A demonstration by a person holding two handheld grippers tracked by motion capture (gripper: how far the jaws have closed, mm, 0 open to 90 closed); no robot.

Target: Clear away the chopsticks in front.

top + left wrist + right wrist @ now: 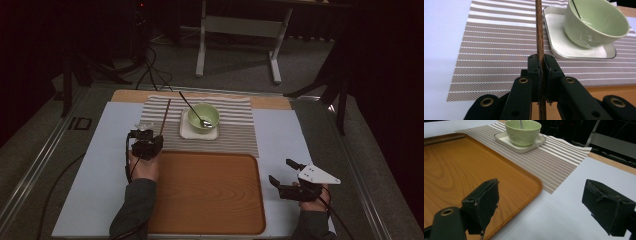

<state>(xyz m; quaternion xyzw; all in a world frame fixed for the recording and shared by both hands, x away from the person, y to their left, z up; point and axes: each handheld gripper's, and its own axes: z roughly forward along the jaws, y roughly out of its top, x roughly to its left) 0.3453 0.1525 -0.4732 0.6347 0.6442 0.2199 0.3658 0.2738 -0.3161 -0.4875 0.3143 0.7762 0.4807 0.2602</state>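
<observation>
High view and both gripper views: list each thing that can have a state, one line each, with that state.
left gripper: shut on the chopsticks, fingers clamped around them.
right gripper: open, empty, over the white table beside the tray.
chopsticks: held, lying along the striped placemat.
green bowl: upright on the white dish, spoon inside.
spoon: leaning in the bowl, handle out over the rim.
wooden tray: bare, flat on the table.

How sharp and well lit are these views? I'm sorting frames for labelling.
High view: dim, dark surroundings, the chopsticks thin and soft. Left gripper view: bright, the placemat weave crisp, a faint glare on the green bowl. Right gripper view: the right gripper jaws near and slightly soft, the wooden tray grain clear.
</observation>
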